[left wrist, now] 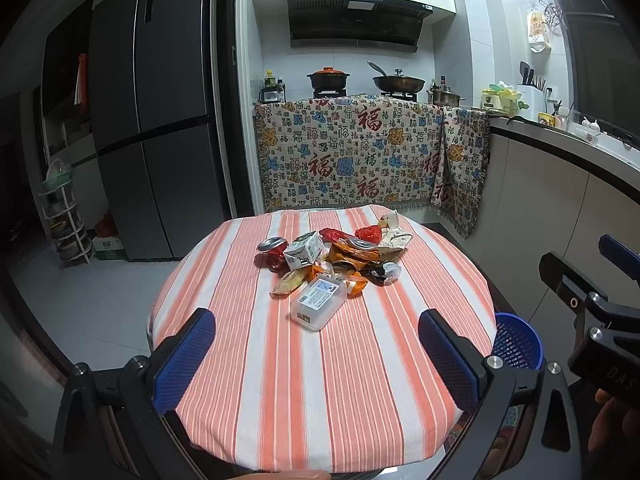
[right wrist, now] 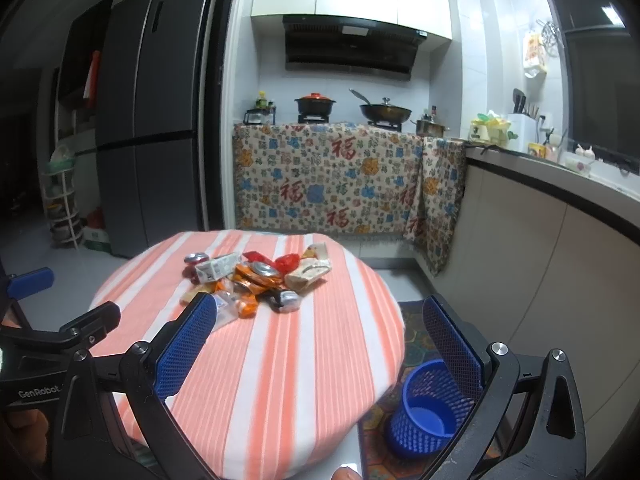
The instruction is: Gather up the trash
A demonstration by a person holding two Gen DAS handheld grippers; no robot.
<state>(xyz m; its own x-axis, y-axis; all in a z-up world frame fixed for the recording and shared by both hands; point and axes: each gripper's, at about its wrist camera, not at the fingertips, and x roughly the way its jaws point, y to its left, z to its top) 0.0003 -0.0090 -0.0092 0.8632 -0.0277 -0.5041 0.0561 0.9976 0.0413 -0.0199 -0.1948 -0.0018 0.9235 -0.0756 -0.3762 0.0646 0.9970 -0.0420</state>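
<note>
A heap of trash [left wrist: 332, 258] [right wrist: 256, 278] lies on the far half of a round table with an orange-striped cloth [left wrist: 320, 380] [right wrist: 280, 360]: a clear plastic box [left wrist: 319, 301], a small white carton [left wrist: 304, 254] [right wrist: 216, 267], crushed cans [left wrist: 272, 245] [right wrist: 196, 258], orange and red wrappers. My left gripper [left wrist: 316, 334] is open, empty, hovering over the table's near half, short of the plastic box. My right gripper [right wrist: 318, 326] is open and empty, over the table's right side. A blue mesh bin [right wrist: 426, 410] [left wrist: 516, 344] stands on the floor right of the table.
Behind the table runs a stove counter draped in a patterned cloth [left wrist: 352, 152] with pots on top. A tall grey fridge [left wrist: 156, 120] stands at left, a long counter [right wrist: 560, 216] at right. A patterned mat [right wrist: 416, 348] lies under the bin.
</note>
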